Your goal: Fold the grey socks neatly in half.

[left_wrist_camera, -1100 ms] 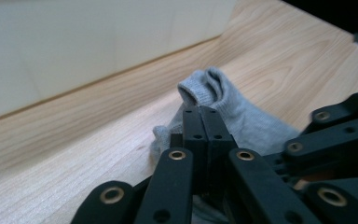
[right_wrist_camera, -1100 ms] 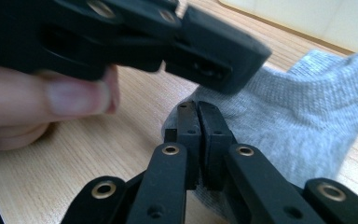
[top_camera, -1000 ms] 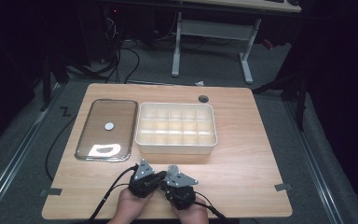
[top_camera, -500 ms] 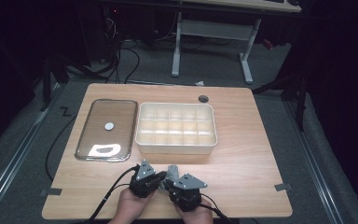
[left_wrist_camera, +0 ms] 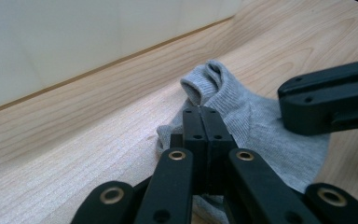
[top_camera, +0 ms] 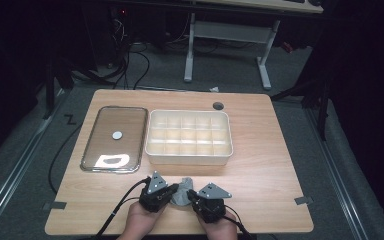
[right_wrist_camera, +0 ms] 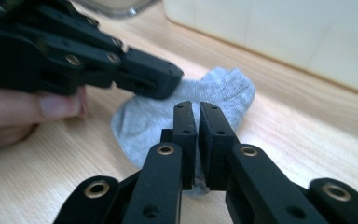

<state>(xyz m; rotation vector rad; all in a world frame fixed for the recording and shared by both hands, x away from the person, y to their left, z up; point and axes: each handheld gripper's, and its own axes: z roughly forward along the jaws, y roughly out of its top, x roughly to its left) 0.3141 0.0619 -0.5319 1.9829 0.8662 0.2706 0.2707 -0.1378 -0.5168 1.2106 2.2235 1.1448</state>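
Note:
A small grey sock (top_camera: 182,193) lies crumpled near the front edge of the wooden table (top_camera: 272,175), between my two grippers. My left gripper (top_camera: 172,194) is shut, and its tips rest on the sock's left part (left_wrist_camera: 261,126); I cannot tell whether fabric is pinched. In the left gripper view its jaws (left_wrist_camera: 200,112) meet just short of the sock's cuff. My right gripper (top_camera: 193,196) comes from the right. Its jaws (right_wrist_camera: 198,106) have just been opening and stand a narrow slit apart over the sock (right_wrist_camera: 214,93), pressing on nothing.
A cream box (top_camera: 189,157) with several compartments stands just beyond the sock. A clear lid (top_camera: 114,137) with a small round knob lies left of it. A dark cable hole (top_camera: 218,105) sits at the table's far edge. The person's hands are at the front edge.
My right gripper has drawn off to the right, away from the left one, and the grey sock now shows between them. The left gripper has stayed put.

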